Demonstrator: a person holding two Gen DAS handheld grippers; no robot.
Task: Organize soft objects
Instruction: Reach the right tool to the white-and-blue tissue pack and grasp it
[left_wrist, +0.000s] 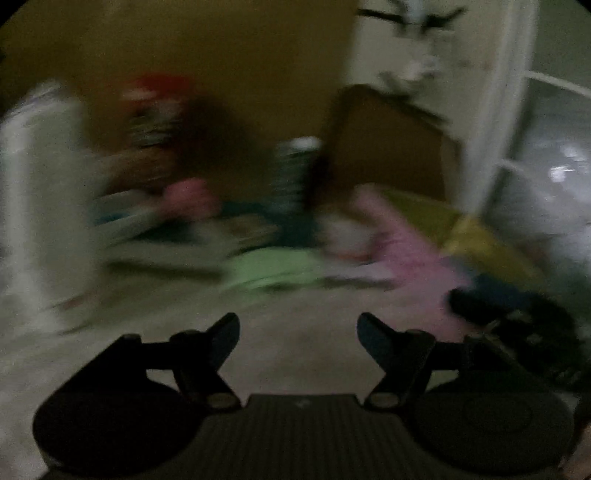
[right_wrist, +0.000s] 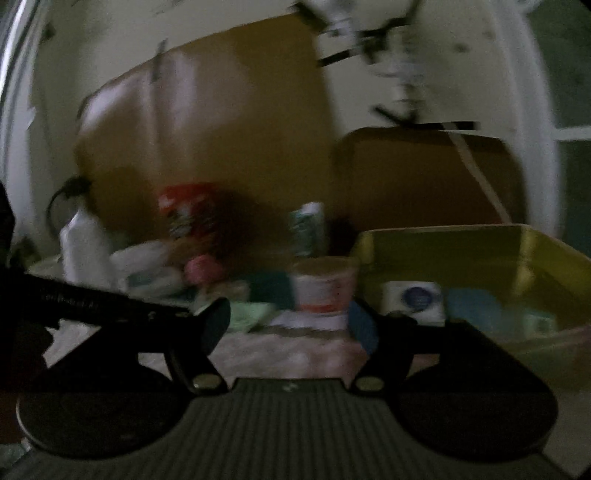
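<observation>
Both views are dark and blurred. My left gripper (left_wrist: 299, 332) is open over bare pale floor, with nothing between its fingers. Beyond it lie a light green cloth (left_wrist: 273, 269) and, to the right, a pink cloth (left_wrist: 402, 247) next to a yellow bin (left_wrist: 476, 236). My right gripper (right_wrist: 291, 328) is open too. The pink cloth (right_wrist: 291, 354) lies low between its fingers, and the pads do not press on it. The green cloth (right_wrist: 251, 314) lies just past its left finger. The yellow bin (right_wrist: 480, 251) stands to the right, holding a white box (right_wrist: 413, 299) and something blue (right_wrist: 472, 306).
A white tub (right_wrist: 325, 288) stands straight ahead of the right gripper. Behind are a white bottle (right_wrist: 85, 251), a red-topped can (right_wrist: 188, 210), a pink ball (right_wrist: 203, 269), a striped can (right_wrist: 306, 229) and cardboard boxes (right_wrist: 424, 177). A black bar (right_wrist: 92, 299) crosses from the left.
</observation>
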